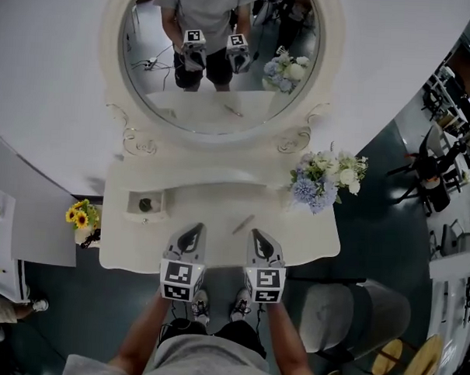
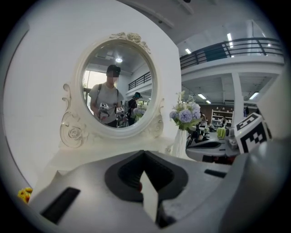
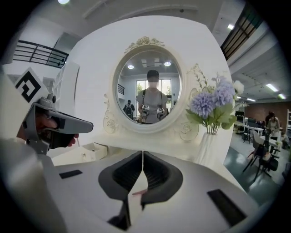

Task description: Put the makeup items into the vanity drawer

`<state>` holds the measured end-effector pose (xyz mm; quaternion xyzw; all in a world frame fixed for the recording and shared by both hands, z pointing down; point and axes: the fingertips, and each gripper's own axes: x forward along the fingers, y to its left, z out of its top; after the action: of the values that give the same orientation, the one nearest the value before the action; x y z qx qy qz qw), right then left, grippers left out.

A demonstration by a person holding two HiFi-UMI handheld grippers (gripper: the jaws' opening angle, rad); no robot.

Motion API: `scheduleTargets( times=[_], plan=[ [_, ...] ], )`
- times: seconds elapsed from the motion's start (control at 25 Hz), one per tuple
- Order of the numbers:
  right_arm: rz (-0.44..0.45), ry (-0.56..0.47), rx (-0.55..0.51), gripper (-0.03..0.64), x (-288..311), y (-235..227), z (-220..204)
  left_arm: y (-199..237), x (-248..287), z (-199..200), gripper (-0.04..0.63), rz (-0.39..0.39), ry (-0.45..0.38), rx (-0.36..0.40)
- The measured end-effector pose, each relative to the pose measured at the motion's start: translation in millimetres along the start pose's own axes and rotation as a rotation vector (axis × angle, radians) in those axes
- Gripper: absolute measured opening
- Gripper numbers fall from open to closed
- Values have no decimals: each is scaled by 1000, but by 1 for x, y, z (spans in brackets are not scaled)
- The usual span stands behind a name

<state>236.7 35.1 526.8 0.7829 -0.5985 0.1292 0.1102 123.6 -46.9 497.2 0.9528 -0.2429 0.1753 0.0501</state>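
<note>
You stand close to the white vanity (image 1: 304, 237) so you can reach its top. It has one round mirror (image 1: 217, 65). One bunch of flowers (image 1: 327, 179) sits off to the side, out of your way. One little drawer (image 1: 131, 205) is open and ready, with one dark thing (image 1: 145, 204) inside. Your left gripper (image 1: 192, 234) and right gripper (image 1: 259, 237) are both squeezed closed and hold nothing. One makeup stick (image 1: 243, 224) lies on the vanity top between them.

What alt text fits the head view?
Seen from above, a person holds the left gripper and right gripper, both shut, side by side over the front of a white vanity. A thin pencil lies ahead between them; a small open drawer sits left, flowers right, an oval mirror behind.
</note>
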Motion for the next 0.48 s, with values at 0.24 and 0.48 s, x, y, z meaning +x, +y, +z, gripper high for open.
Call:
scheduleTargets(
  times=[0.24, 0.48],
  plan=[
    [16, 84, 33, 20, 32, -1, -41, 11, 22, -33, 0, 6, 71, -18],
    [19, 160, 68, 20, 61, -5, -81, 21, 41, -63, 0, 16, 124, -50]
  ],
)
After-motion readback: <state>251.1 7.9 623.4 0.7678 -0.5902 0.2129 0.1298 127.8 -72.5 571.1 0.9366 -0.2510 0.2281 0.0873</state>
